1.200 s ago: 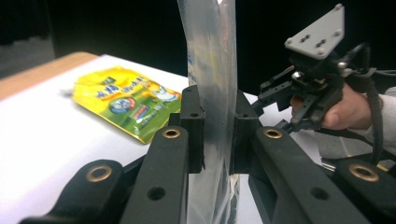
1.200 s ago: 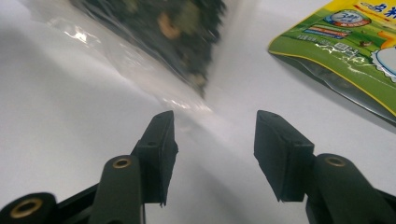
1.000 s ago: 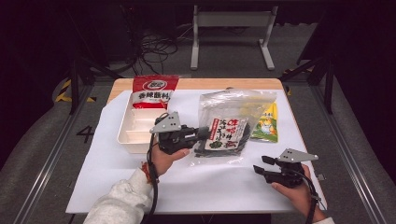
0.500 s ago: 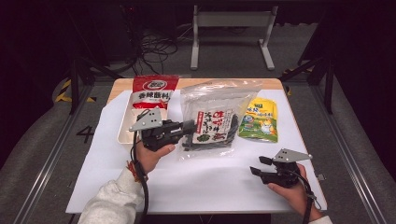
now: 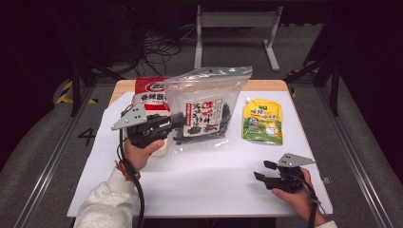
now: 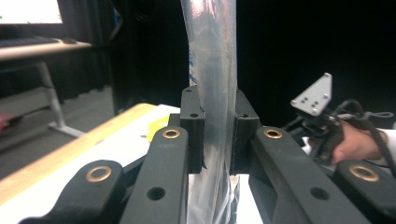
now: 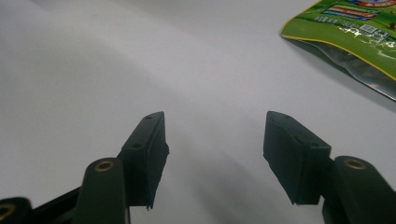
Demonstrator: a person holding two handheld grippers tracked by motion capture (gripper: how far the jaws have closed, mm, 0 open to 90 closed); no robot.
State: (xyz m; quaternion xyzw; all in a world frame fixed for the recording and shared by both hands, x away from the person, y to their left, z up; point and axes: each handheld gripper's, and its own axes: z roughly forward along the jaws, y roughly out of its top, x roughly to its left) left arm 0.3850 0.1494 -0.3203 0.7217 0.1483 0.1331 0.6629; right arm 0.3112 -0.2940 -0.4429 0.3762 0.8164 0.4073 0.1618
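A clear plastic bag with a red-and-white label and dark contents hangs lifted off the table, held by its left edge. My left gripper is shut on that edge; in the left gripper view the clear bag film is pinched between the two black jaws. My right gripper rests low near the table's front right, jaws apart with bare white cloth between them. A green and yellow spouted pouch lies flat on the right of the table; its corner shows in the right gripper view.
A red and white snack packet lies at the back left, over a white tray that the bag and my left hand mostly hide. White cloth covers the table. Dark floor, cables and a metal stand lie beyond the far edge.
My left gripper has raised the clear bag and carried it left, so it now stands more upright over the tray area. The right gripper has drifted slightly toward the front right.
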